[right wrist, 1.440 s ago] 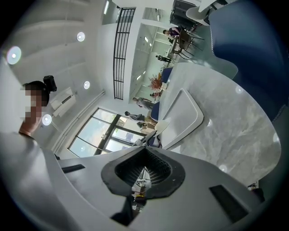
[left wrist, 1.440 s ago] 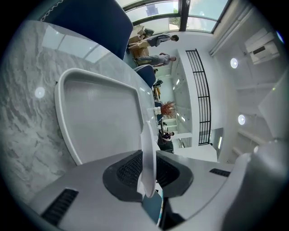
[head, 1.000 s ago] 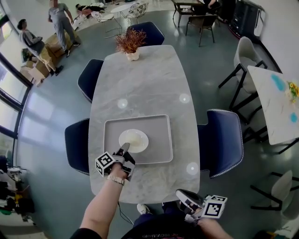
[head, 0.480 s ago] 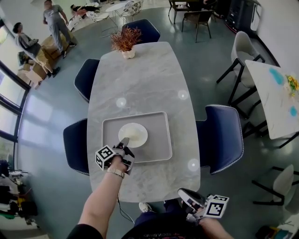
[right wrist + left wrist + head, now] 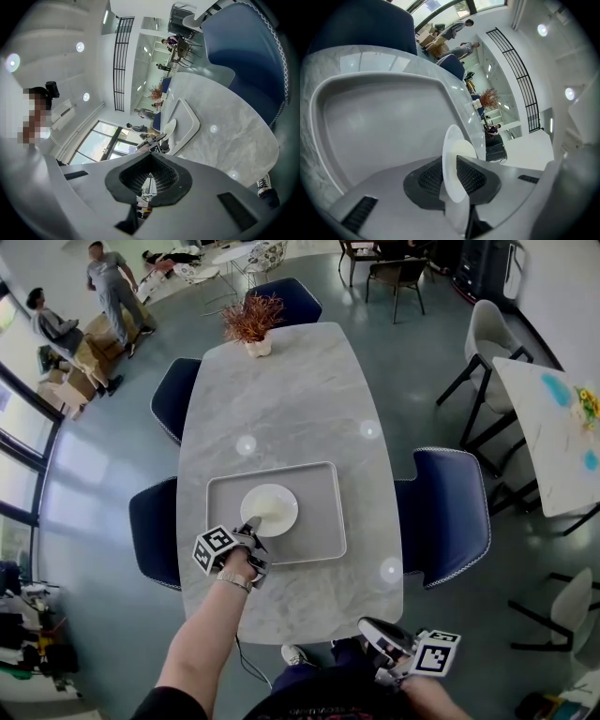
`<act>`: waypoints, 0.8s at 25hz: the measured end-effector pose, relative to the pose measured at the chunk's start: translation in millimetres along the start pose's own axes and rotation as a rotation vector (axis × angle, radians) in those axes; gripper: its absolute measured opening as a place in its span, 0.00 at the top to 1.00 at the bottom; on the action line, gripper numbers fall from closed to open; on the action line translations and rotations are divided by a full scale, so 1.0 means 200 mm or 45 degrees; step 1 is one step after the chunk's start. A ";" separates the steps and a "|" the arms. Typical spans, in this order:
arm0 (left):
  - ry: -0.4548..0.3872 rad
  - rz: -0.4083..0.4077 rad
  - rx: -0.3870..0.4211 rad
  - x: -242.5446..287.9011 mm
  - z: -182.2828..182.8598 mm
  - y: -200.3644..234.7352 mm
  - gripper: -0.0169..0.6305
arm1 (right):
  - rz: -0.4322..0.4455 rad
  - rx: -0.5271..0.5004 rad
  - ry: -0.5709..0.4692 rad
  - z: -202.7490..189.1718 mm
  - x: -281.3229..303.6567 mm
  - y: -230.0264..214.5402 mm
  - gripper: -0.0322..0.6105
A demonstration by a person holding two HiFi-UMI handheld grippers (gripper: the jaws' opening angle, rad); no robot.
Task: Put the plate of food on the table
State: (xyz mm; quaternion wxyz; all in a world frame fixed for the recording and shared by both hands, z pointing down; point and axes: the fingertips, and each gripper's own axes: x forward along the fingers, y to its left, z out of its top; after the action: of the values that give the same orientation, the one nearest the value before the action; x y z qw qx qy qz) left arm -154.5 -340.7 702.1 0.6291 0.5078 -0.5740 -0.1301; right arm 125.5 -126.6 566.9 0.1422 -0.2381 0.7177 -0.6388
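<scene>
A white plate (image 5: 269,510) with a pale cream middle sits on a grey tray (image 5: 319,542) at the near end of the marble table (image 5: 281,409). My left gripper (image 5: 250,528) has its jaws on the plate's near rim. In the left gripper view the plate (image 5: 457,159) stands edge-on between the two black pads (image 5: 429,180), which touch it as the left gripper (image 5: 454,183) opens slightly over the tray (image 5: 370,122). My right gripper (image 5: 380,645) hangs below the table's near edge, shut and holding nothing (image 5: 149,180). Its view shows the plate (image 5: 169,129) and tray (image 5: 187,123) from afar.
Dark blue chairs (image 5: 448,512) stand on both sides of the table. A potted dried plant (image 5: 251,322) is at the far end. Another table (image 5: 553,437) is at the right. Two people (image 5: 112,282) are by boxes at the far left.
The left gripper keeps its hold at the plate's near rim. Plate and tray stay where they were, and the right gripper has not moved.
</scene>
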 end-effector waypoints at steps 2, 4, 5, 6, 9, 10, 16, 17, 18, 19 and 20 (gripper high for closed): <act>0.001 0.020 0.025 0.00 0.00 0.00 0.87 | 0.000 0.000 0.000 0.00 0.00 0.00 0.93; 0.001 0.039 0.049 0.00 0.00 0.01 0.87 | 0.004 0.006 0.002 0.01 0.00 0.01 0.93; 0.003 0.052 0.064 0.00 0.00 0.01 0.87 | 0.006 0.009 0.002 0.00 0.00 0.01 0.93; 0.009 0.069 0.081 -0.01 0.00 0.02 0.86 | 0.008 0.009 0.002 0.00 0.00 0.01 0.93; 0.031 0.112 0.117 -0.01 -0.01 0.04 0.83 | 0.010 0.011 -0.003 0.01 0.00 0.01 0.93; 0.035 0.118 0.123 -0.01 -0.01 0.04 0.83 | 0.010 0.013 -0.005 0.01 -0.01 0.01 0.93; 0.090 0.197 0.241 -0.01 -0.03 0.05 0.76 | 0.015 0.022 -0.007 0.02 -0.01 0.00 0.93; 0.102 0.215 0.260 -0.01 -0.03 0.06 0.73 | 0.019 0.024 -0.006 0.02 0.00 0.01 0.93; 0.111 0.229 0.274 -0.02 -0.03 0.06 0.71 | 0.024 0.028 -0.005 0.02 0.00 0.01 0.93; 0.116 0.236 0.285 -0.03 -0.03 0.07 0.70 | 0.029 0.031 -0.005 0.01 0.01 0.01 0.93; 0.117 0.238 0.294 -0.04 -0.02 0.07 0.70 | 0.034 0.034 -0.005 0.01 0.01 0.01 0.93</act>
State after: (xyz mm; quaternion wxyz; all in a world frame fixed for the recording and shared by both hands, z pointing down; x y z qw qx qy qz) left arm -158.9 -326.3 710.5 0.6014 0.5266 -0.6005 0.0194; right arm 123.9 -130.1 564.4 0.1553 -0.2279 0.7119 -0.6459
